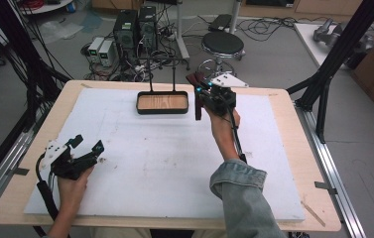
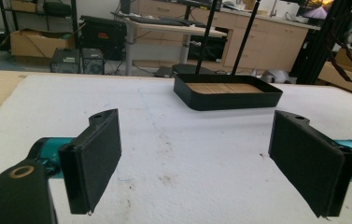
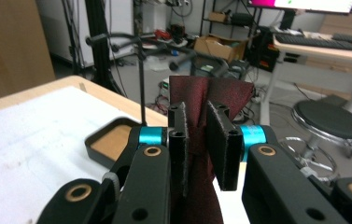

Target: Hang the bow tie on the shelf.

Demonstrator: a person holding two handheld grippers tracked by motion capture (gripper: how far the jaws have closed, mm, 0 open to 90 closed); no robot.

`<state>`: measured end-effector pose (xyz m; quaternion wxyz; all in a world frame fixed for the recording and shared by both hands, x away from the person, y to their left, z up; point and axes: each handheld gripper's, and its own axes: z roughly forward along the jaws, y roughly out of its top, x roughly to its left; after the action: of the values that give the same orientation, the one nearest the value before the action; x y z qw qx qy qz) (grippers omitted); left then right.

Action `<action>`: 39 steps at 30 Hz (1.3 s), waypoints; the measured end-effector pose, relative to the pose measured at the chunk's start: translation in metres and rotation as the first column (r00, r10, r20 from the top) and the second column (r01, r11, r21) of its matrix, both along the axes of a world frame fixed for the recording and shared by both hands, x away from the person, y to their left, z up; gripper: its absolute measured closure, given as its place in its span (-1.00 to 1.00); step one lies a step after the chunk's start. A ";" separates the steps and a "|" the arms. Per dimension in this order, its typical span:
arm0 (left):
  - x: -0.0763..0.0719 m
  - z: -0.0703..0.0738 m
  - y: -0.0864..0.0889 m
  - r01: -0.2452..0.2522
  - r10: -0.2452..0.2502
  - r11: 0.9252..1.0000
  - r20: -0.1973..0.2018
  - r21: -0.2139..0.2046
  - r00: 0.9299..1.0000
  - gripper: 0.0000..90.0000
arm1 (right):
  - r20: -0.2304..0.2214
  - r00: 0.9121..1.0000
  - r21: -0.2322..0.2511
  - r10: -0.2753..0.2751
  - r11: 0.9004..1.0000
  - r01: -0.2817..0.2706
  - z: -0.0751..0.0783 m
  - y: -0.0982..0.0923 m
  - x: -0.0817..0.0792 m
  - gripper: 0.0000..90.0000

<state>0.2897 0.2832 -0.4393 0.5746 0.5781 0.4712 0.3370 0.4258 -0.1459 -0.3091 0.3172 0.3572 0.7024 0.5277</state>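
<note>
Denim sleeve (image 1: 239, 191): nearest the high camera, coming in from about 6 o'clock; it covers the person's right forearm, which reaches up the table toward 12 o'clock.
Right gripper (image 1: 199, 99): held above the far part of the table, at roughly 1 o'clock from the table's middle and just beside the tray's right end. Its fingers are clenched on a dark red cloth.
Dark red cloth (image 3: 201, 140): pinched between the right gripper's two black pads; in the right gripper view it stands up past the fingertips as a wide folded flap and hangs down below them. In the high view a bit of it shows at the gripper's top, lifted off the mat.
Left gripper (image 1: 86, 144): low at about 8 o'clock on the table, resting on or just over the white mat; which of the two cannot be told. It points toward 2 o'clock. Its fingers are released, spread wide with nothing between them; the left gripper view shows bare mat in the gap.
Black tray (image 1: 162, 111): at 12 o'clock near the far edge of the mat, a shallow rectangular tray with a wood-coloured floor; two thin black rods rise behind it.
White foam mat (image 1: 164, 163): covers most of the wooden table (image 1: 293, 148); faint brown smudges mark its middle.
Round stool (image 1: 222, 44): on the floor beyond the table, at 12 to 1 o'clock.
</note>
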 end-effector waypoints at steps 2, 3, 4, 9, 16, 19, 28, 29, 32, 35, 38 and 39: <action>0.000 0.000 0.000 0.003 -0.003 1.000 -0.002 0.001 1.000 -0.61 | 0.000 1.000 -0.002 0.015 1.000 -0.015 0.003 0.006 0.006 0.75; 0.000 0.000 0.000 0.004 -0.004 1.000 -0.002 -0.002 1.000 -0.61 | 0.002 1.000 0.000 0.021 1.000 -0.021 0.005 0.013 0.011 0.75; 0.000 0.000 0.000 0.004 -0.004 1.000 -0.002 -0.001 1.000 -0.61 | 0.002 1.000 0.000 0.021 1.000 -0.021 0.005 0.013 0.011 0.75; 0.001 0.000 0.000 0.007 -0.007 1.000 -0.002 -0.001 1.000 -0.61 | -0.001 0.999 0.023 0.049 0.999 -0.049 0.007 0.024 0.026 0.75; 0.001 0.000 0.000 0.008 -0.008 1.000 0.000 -0.007 1.000 -0.61 | 0.004 0.999 0.039 0.054 0.998 -0.054 0.009 0.028 0.043 0.75; 0.001 0.000 0.000 0.008 -0.008 1.000 0.000 -0.007 1.000 -0.61 | 0.009 0.998 0.043 0.055 0.998 -0.056 0.009 0.029 0.048 0.75; 0.001 0.000 0.000 0.009 -0.009 1.000 0.000 -0.009 1.000 -0.61 | 0.043 0.997 0.069 0.060 0.996 -0.063 0.012 0.031 0.063 0.75; 0.001 0.000 0.000 0.011 -0.011 1.000 -0.002 -0.009 1.000 -0.61 | 0.041 0.998 0.078 0.055 0.995 -0.058 0.011 0.029 0.065 0.75; 0.001 0.000 0.000 0.011 -0.011 1.000 -0.001 -0.009 1.000 -0.61 | 0.025 0.999 0.096 0.029 0.995 -0.031 0.009 0.022 0.072 0.75; 0.001 0.000 0.000 0.011 -0.011 1.000 -0.001 -0.007 1.000 -0.61 | -0.013 1.000 0.108 0.007 0.994 -0.005 0.007 0.017 0.079 0.75; 0.001 0.000 0.000 0.010 -0.010 1.000 -0.001 -0.007 1.000 -0.61 | 0.001 1.000 0.123 -0.012 0.992 0.012 0.006 0.015 0.082 0.75; 0.001 0.000 0.000 0.010 -0.010 1.000 -0.001 -0.011 1.000 -0.61 | -0.002 1.000 0.117 -0.019 0.993 0.019 0.005 0.015 0.083 0.75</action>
<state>0.2911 0.2835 -0.4397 0.5791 0.5777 0.4705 0.3310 0.5089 -0.1312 -0.3044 0.3004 0.3819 0.6669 0.5649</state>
